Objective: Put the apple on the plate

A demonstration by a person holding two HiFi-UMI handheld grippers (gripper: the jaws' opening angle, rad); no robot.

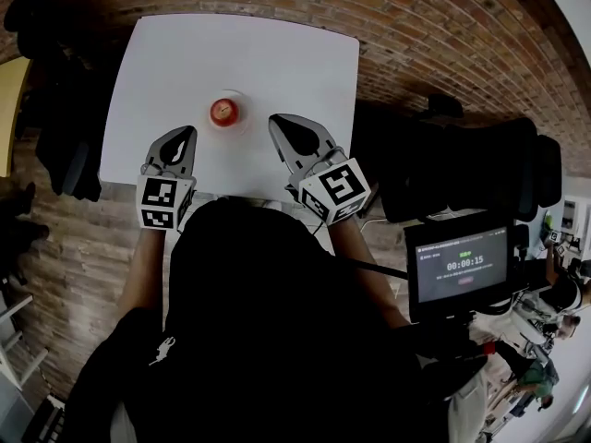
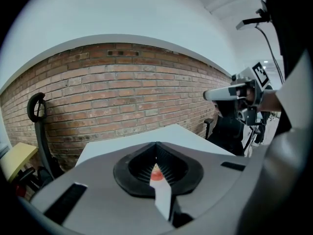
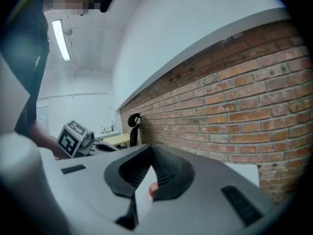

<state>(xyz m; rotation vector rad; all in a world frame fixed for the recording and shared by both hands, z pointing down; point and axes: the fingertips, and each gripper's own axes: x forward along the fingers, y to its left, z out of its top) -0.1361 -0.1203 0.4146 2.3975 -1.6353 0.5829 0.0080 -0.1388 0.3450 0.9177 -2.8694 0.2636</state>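
A red apple (image 1: 223, 112) sits on a small pale plate (image 1: 242, 98) near the middle of the white table (image 1: 277, 53). My left gripper (image 1: 188, 133) hovers near the table's front edge, left of the apple and a little nearer to me; its jaws are shut and empty. My right gripper (image 1: 276, 120) is to the right of the apple, also shut with nothing in it. In the left gripper view the apple (image 2: 155, 175) shows through the gap behind the closed jaws of the left gripper (image 2: 156, 144). The right gripper view shows the apple (image 3: 153, 187) the same way, beyond the right gripper (image 3: 151, 147).
A brick wall (image 1: 434, 35) runs behind the table. Black office chairs (image 1: 480, 169) stand at the right and another chair (image 1: 65, 146) at the left. A screen with a timer (image 1: 462, 264) sits at the lower right. A yellow table (image 2: 17, 158) is at the left.
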